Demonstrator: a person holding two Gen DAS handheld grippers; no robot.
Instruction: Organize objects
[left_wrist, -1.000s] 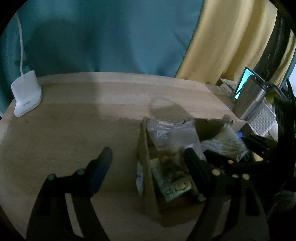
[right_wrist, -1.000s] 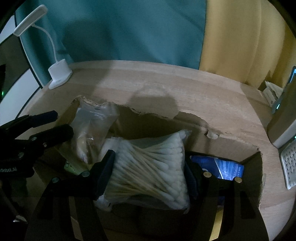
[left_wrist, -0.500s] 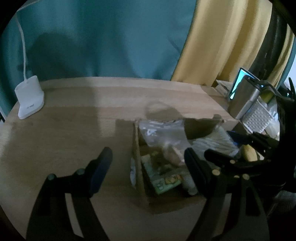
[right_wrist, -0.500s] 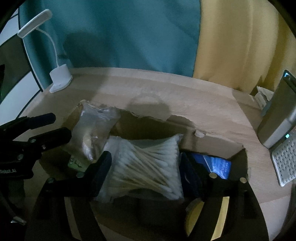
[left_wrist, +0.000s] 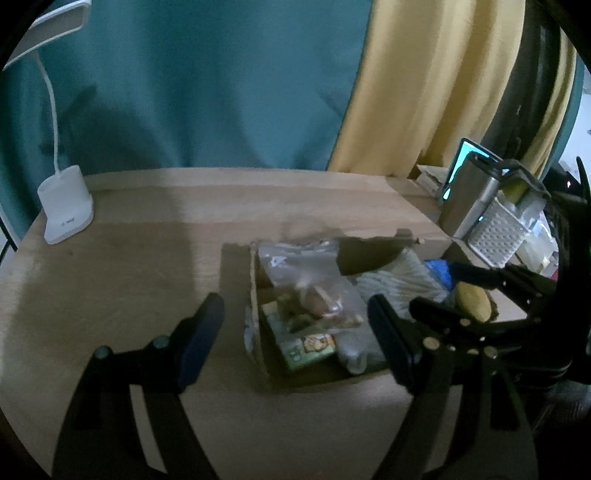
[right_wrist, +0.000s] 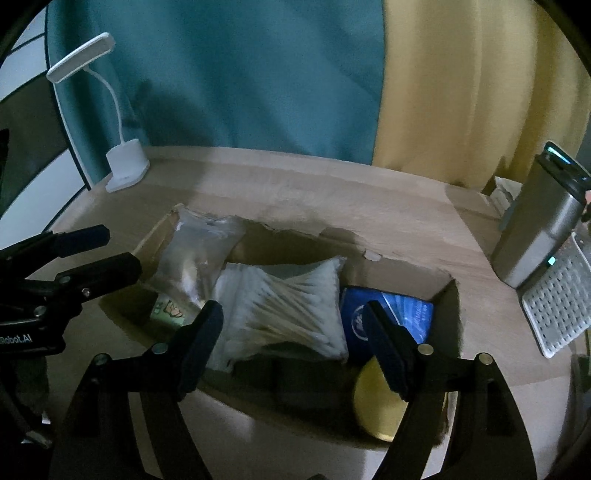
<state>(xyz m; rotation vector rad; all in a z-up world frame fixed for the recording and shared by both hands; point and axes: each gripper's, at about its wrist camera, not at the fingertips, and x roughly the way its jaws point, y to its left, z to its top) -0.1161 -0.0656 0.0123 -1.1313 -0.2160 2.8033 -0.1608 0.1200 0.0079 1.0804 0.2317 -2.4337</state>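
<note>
Both pairs of jaws stand apart and hold nothing: the right gripper has just let its jaws widen, and the bag of cotton swabs that shows between them in the right wrist view lies loose in the cardboard box, with no pad pressing on it. The left gripper is likewise open, with one finger over bare wooden table to the left of the box and the other over the box's right part. Taking the box as landmark, the swab bag lies in its middle, its long axis running from the box's near-left toward its far-right corner, the swab sticks lying along that line. The clear plastic pouch leans in the box's left end, with a small green printed packet just in front of it; a blue packet fills the right end, and a round yellow object sits at the near-right corner. The right gripper is the nearer one to the swab bag and the blue packet, hanging directly above them, while the left gripper is nearer to the pouch and green packet. Any further pick from the box would probably suit whichever hand is over that end. Outside the box, a white desk lamp stands well off to the far left and a metal tumbler well off to the right.
</note>
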